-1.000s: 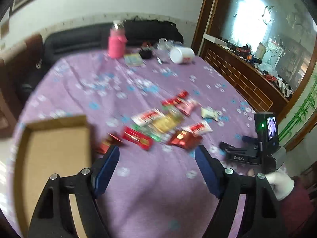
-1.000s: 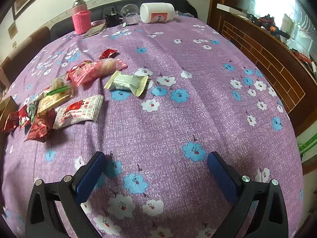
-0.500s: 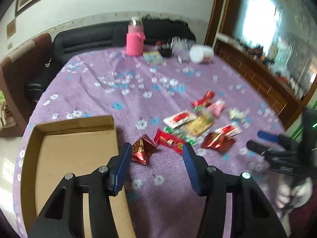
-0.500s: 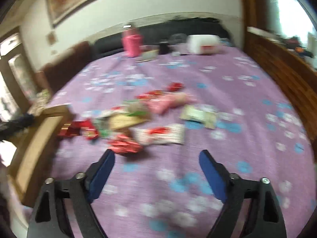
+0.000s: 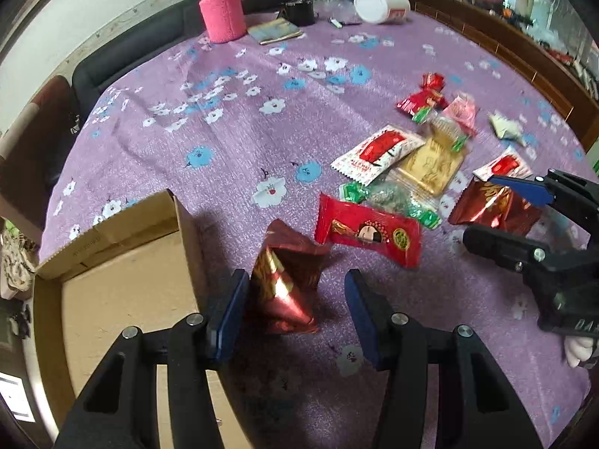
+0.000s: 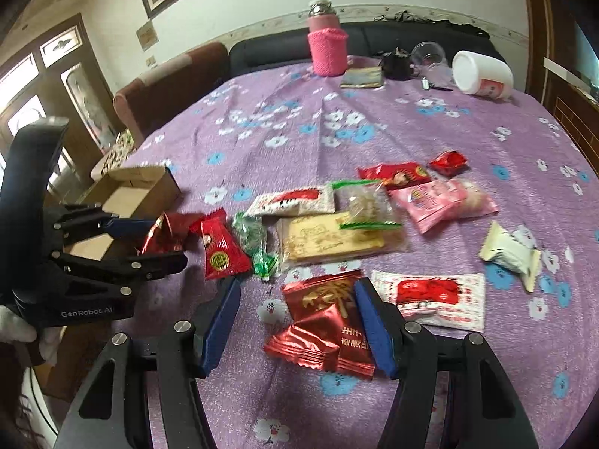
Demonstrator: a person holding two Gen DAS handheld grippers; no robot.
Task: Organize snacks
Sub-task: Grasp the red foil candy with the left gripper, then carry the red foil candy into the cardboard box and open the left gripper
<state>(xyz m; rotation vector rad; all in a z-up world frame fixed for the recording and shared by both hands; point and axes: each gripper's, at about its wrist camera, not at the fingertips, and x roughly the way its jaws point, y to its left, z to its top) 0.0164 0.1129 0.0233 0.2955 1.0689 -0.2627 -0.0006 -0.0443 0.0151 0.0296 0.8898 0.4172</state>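
Several snack packets lie on the purple flowered tablecloth [image 5: 262, 131]. My left gripper [image 5: 295, 318] is open around a dark red foil packet [image 5: 286, 280] beside the open cardboard box [image 5: 123, 292]. A bright red packet [image 5: 368, 234] lies just beyond it. My right gripper [image 6: 297, 331] is open around another dark red foil packet [image 6: 325, 321]; it also shows in the left wrist view [image 5: 498, 217]. The left gripper shows in the right wrist view [image 6: 149, 239], with the box [image 6: 131, 191] behind it.
A white and red packet [image 6: 434, 295], a cream packet [image 6: 511, 252], a pink packet [image 6: 445, 200] and a cracker packet [image 6: 329, 239] lie nearby. A pink-sleeved bottle [image 5: 221, 11], a white jar [image 5: 382, 3] and a small book [image 5: 275, 31] stand at the far edge.
Both grippers have moved in low toward the snacks. The left gripper now straddles the foil packet by the box, and the right gripper straddles the other foil packet.
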